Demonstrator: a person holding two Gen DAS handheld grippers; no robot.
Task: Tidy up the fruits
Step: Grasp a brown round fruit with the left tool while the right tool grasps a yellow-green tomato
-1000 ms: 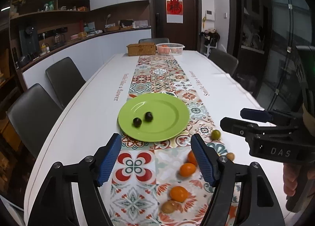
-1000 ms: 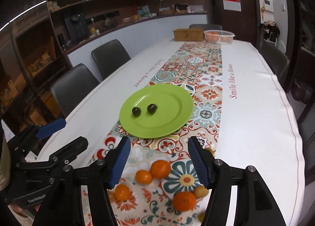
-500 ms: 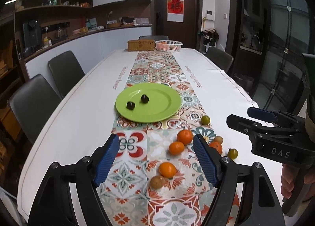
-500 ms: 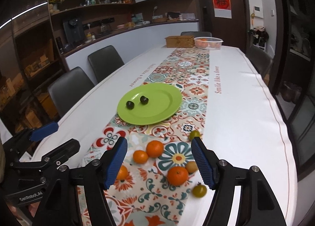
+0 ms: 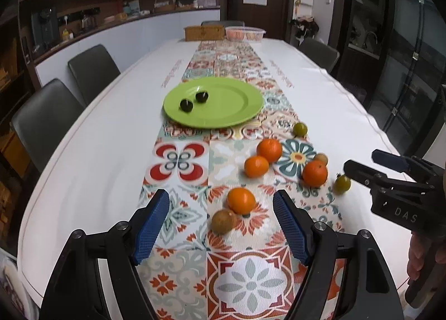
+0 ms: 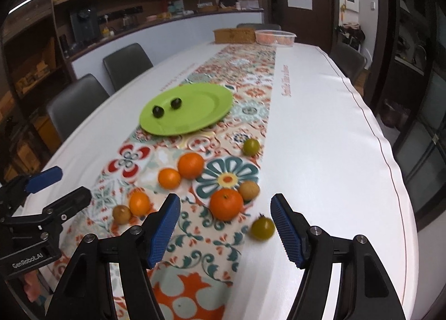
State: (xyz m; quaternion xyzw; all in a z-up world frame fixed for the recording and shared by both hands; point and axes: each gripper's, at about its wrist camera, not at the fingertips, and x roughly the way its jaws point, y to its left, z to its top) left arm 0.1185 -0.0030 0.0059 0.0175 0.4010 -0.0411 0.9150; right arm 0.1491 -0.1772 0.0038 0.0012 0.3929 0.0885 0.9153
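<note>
Seen from the left wrist, going left to right: a green plate [image 5: 223, 113] lay on the patterned runner [image 5: 181, 164], carrying two small dark round fruits [image 5: 186, 104] side by side near its left part. Nearer and to the right, loose on the runner, lay a brown, dull-skinned fruit [image 5: 223, 221] touching a glossy orange tangerine [image 5: 241, 200]; beyond them two more tangerines [image 5: 256, 166] pressed together; then a fourth tangerine [image 5: 315, 173] with another brown fruit [image 5: 320, 158] just behind it. Farthest right sat two greenish-yellow tomatoes — one [image 5: 300, 129] near the plate's edge, one [image 5: 342, 184] with a dark stem close to the right gripper [image 5: 359, 165]. Left gripper [image 5: 221, 225]: blue pads apart, nothing clamped, the brown fruit and nearest tangerine framed between them. Right gripper's jaws likewise apart and empty — in its own view, a tangerine and the stemmed tomato lay ahead of them.
</note>
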